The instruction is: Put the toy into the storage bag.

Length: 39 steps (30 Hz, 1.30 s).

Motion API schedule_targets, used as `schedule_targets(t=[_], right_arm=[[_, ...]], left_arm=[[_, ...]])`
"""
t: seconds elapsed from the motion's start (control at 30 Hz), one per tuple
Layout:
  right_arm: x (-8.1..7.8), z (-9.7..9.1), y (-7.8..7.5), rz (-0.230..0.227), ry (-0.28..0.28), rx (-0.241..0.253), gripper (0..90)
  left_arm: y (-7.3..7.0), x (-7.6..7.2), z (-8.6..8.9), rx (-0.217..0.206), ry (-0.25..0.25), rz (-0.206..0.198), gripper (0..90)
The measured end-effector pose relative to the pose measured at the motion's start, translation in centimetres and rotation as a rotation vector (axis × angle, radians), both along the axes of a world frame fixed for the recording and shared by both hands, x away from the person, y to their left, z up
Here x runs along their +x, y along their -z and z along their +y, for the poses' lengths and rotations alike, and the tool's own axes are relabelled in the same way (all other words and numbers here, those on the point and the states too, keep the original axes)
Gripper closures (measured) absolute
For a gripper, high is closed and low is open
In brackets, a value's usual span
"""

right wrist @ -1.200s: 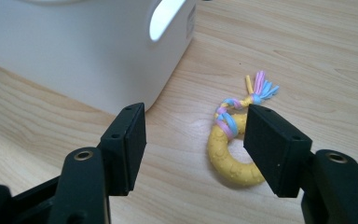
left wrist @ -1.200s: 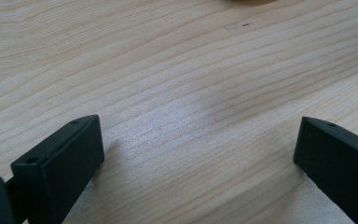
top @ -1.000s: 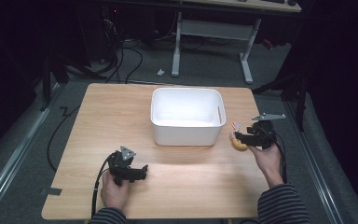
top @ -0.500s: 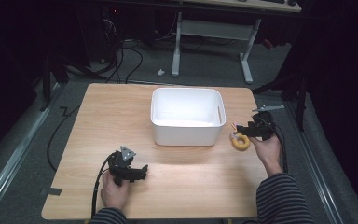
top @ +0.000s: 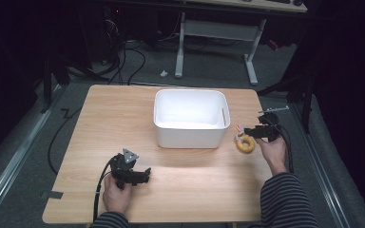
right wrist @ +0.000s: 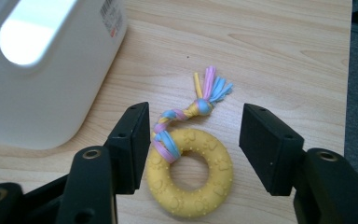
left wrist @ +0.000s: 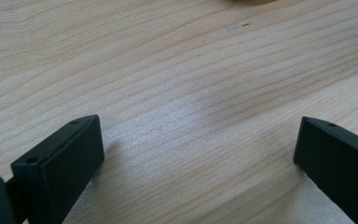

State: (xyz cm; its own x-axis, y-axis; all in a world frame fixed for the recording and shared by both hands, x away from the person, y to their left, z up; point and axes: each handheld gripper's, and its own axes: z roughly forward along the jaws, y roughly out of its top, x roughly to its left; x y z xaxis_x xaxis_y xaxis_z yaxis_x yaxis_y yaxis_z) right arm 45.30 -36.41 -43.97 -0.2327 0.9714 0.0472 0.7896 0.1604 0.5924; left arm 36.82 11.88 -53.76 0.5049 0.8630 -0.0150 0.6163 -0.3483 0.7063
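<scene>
A yellow rubber ring toy with a pink, blue and yellow braided tail lies on the wooden table, just right of the white bin. My right gripper hovers low over it, open. Its jaws have just been closing and straddle the ring and tail, and the right jaw still stands clear of them. My left gripper rests near the table's front left, open, with bare wood between its jaws.
The white bin is empty and stands at the table's middle back, close to the toy's left. The table's right edge runs near the right gripper. Desk legs and cables lie on the floor beyond the table.
My right gripper has shifted a little away from the person and lower, onto the ring toy, and its jaws have narrowed. The left hand has kept still.
</scene>
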Motion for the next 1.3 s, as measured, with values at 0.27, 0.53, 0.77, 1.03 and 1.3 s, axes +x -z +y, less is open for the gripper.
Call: schedule_targets(t=[0.27,0.53,0.77,1.03,1.3], right_arm=[[0.3,-0.2,0.7,0.042,0.0,-0.044,47.2],[0.9,-0.3,1.9,0.122,0.0,-0.081,48.8],[1.2,-0.2,2.7,0.155,-0.006,-0.108,50.1],[1.6,-0.4,3.6,0.207,-0.007,-0.09,54.1],[2.1,-0.2,4.5,0.238,-0.003,-0.11,54.8]], left_arm=[[0.0,0.0,0.0,0.0,0.0,0.0,1.8],[0.0,0.0,0.0,0.0,0.0,0.0,1.8],[0.0,0.0,0.0,0.0,0.0,0.0,1.8],[0.0,0.0,0.0,0.0,0.0,0.0,1.8],[0.0,0.0,0.0,0.002,0.001,0.001,1.9]])
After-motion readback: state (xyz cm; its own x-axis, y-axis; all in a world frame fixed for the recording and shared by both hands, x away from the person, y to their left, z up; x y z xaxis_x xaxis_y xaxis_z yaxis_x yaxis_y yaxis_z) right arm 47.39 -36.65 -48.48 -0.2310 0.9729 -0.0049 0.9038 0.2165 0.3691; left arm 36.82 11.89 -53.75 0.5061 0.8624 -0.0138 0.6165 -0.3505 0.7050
